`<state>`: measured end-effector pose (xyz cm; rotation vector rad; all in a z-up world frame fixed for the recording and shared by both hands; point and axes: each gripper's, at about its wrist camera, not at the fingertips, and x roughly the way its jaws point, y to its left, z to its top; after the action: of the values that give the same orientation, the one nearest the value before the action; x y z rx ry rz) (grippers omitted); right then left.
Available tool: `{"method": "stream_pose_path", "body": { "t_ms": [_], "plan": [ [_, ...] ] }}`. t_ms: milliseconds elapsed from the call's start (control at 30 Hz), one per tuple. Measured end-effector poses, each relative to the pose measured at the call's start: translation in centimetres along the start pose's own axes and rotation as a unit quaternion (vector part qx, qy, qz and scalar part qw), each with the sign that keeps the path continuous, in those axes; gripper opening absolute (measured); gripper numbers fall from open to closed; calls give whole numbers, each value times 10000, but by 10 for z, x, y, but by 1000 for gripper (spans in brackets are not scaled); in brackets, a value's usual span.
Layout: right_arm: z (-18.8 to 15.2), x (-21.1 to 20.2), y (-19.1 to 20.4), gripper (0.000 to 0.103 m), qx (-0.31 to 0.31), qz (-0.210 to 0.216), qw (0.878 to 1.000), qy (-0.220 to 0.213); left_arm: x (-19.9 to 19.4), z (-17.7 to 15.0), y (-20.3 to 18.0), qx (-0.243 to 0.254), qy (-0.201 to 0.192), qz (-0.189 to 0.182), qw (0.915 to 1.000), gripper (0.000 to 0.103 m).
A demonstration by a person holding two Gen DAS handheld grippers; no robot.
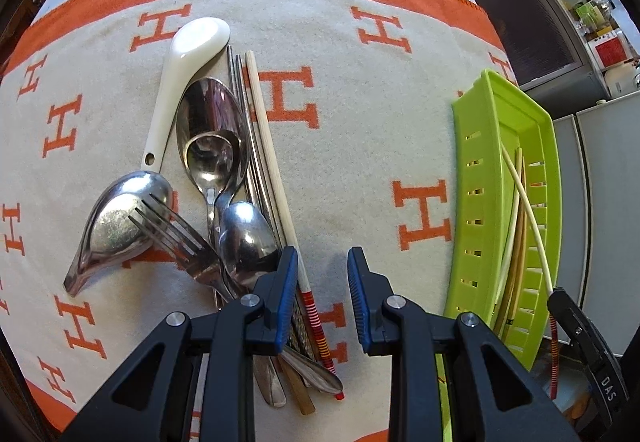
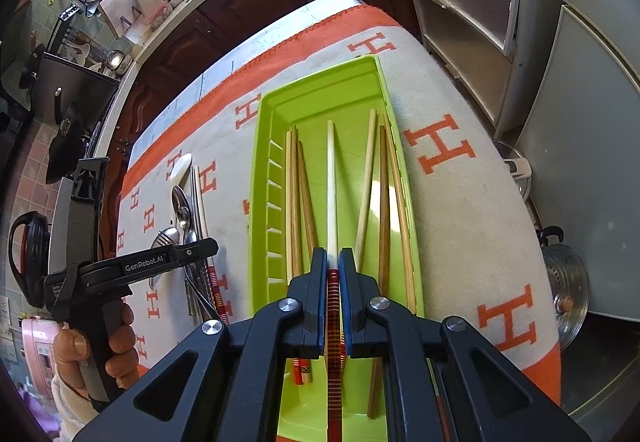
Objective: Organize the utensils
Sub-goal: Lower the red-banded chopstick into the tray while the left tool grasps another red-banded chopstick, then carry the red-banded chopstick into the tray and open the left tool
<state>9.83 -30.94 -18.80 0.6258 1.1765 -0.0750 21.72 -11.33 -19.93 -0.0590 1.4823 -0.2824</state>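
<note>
Green tray (image 2: 320, 97) holds wooden chopsticks (image 2: 296, 201); right gripper (image 2: 332, 274) clamps a pale chopstick (image 2: 331, 181).

Colours and patterns, referenced to lime-green tray (image 2: 320, 97).

Cloth (image 1: 360, 145) under tray: grey-beige, orange H motifs, orange border. Chopstick (image 2: 331, 177) over tray: cream shaft, red-and-yellow banded end. Beside tray: white spoon (image 1: 188, 53), silver-toned spoons (image 1: 212, 129). Gripper pads (image 1: 288, 294) blue.
</note>
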Motion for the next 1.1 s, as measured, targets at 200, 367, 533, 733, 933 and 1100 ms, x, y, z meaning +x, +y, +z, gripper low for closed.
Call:
{"method": "stream_pose_path", "body": {
  "t_ms": [200, 367, 533, 733, 933, 1100],
  "plan": [
    [-3, -1, 3, 6, -76, -54, 9999, -44, 8, 3, -15, 173, 26, 346, 9992, 24],
    [-4, -3, 3, 7, -96, 3, 10000, -17, 15, 4, -23, 217, -108, 601, 9979, 18],
    [-5, -6, 1, 11, -26, 107, 9999, 3, 14, 2, -18, 117, -334, 424, 9985, 4],
    [-7, -13, -6, 11, 97, 127, 9999, -60, -16, -14, -23, 213, -429, -224, 9986, 4],
    [-9, -14, -12, 11, 196, 173, 9996, -69, -55, -34, -58, 639, -492, -938, 9923, 4],
    [-13, -25, -17, 11, 282, 89, 9993, -220, -62, -46, -87, 959, -390, -1250, 9867, 4]
  ]
}}
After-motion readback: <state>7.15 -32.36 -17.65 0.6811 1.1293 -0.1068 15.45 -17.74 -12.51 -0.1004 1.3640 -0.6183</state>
